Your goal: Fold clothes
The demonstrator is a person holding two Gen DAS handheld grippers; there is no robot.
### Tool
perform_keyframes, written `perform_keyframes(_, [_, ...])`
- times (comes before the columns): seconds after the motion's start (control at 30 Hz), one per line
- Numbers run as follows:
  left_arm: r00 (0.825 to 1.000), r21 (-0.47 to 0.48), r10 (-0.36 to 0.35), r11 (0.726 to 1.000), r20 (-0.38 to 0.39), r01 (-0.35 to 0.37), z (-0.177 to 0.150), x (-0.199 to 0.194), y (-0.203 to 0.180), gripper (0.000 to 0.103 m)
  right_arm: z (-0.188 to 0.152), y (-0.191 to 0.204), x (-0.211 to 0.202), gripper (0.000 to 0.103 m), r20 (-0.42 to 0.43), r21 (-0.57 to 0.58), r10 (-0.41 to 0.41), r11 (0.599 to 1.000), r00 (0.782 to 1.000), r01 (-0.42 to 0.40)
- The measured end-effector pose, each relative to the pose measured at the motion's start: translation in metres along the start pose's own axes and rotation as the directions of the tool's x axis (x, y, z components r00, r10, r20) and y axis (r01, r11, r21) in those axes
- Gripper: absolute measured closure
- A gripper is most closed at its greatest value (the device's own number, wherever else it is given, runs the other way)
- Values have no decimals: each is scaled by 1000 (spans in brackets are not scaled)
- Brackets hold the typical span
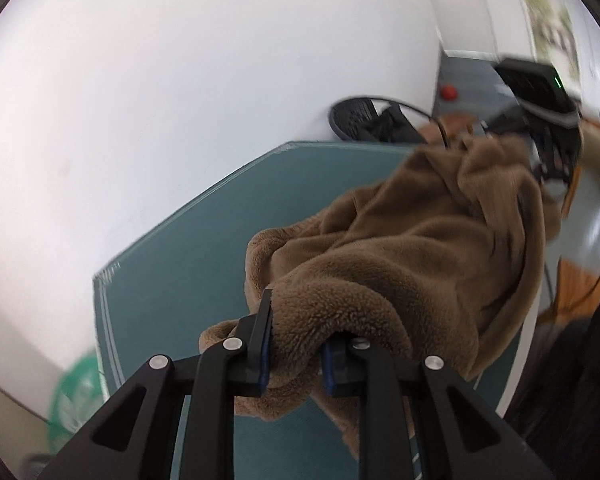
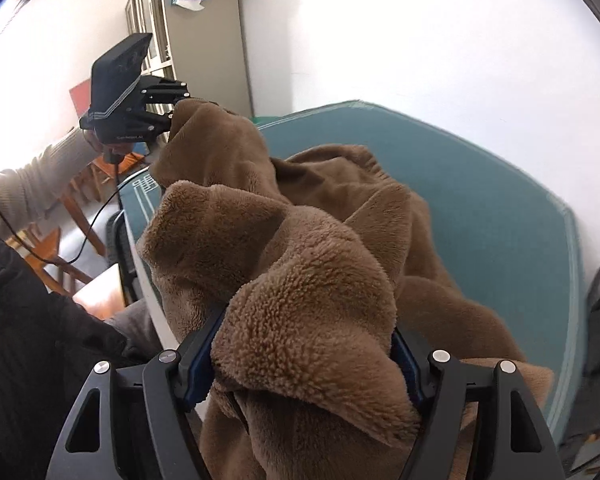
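Observation:
A brown fleece garment [image 1: 412,248] hangs bunched between both grippers above a teal table [image 1: 188,264]. My left gripper [image 1: 296,344] is shut on one thick fold of the fleece. My right gripper [image 2: 304,360] is shut on another fold of the same garment [image 2: 300,264]. In the left wrist view the right gripper [image 1: 540,152] shows at the upper right, blurred, at the garment's far end. In the right wrist view the left gripper [image 2: 168,108] shows at the upper left, holding the cloth's raised end. The lower cloth drapes onto the table [image 2: 500,216].
A white wall stands behind the table. A black mesh chair [image 1: 356,118] sits past the table's far edge. Wooden chairs [image 2: 48,248] and a grey cabinet [image 2: 204,60] stand to the left. The person's dark clothing [image 2: 40,340] is close at the lower left.

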State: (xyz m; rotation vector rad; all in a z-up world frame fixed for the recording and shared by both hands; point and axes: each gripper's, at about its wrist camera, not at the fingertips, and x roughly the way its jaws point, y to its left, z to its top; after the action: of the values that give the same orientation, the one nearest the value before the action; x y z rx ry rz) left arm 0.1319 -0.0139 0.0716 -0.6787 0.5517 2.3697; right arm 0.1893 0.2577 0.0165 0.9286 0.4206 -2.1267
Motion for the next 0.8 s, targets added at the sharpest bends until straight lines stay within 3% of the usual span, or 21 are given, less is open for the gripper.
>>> perform_keyframes(0.13, [999, -169, -29, 985, 39, 36, -1, 8, 30, 81, 0, -1, -20, 27, 31, 4, -25, 1000, 999, 25])
perform_keyframes(0.23, [996, -317, -56, 945, 74, 77, -10, 4, 50, 81, 0, -2, -29, 20, 38, 5, -3, 1000, 999, 3])
perform_keyframes(0.33, [990, -431, -76, 894, 120, 121, -17, 8, 62, 81, -1, 1, -27, 19, 21, -12, 5, 1000, 1000, -5])
perform_keyframes(0.4, [986, -491, -73, 860, 150, 138, -19, 9, 69, 81, 0, 3, -19, 19, 4, -20, 7, 1000, 1000, -7])
perform_keyframes(0.47, [984, -517, -66, 844, 165, 143, -19, 11, 72, 81, 1, 6, -9, 19, -14, -22, 5, 1000, 1000, -5])
perform_keyframes(0.57, [981, -541, -59, 827, 184, 151, -21, 9, 75, 81, 2, 17, 10, 20, -42, -72, -90, 994, 995, 87])
perform_keyframes(0.63, [980, -548, -53, 823, 190, 151, -23, 3, 75, 81, 4, 19, 13, 34, -25, -60, -111, 992, 993, 110])
perform_keyframes(0.67, [980, -551, -51, 821, 193, 151, -23, 2, 75, 81, 7, 18, 12, 59, -11, -35, -127, 991, 992, 127])
perform_keyframes(0.7, [979, -553, -49, 819, 196, 152, -23, 2, 75, 81, 9, 16, 9, 76, 3, -7, -143, 990, 990, 143])
perform_keyframes(0.8, [975, -573, -36, 804, 218, 158, -25, -5, 78, 81, 15, 8, -5, 85, 54, 89, -197, 977, 979, 192])
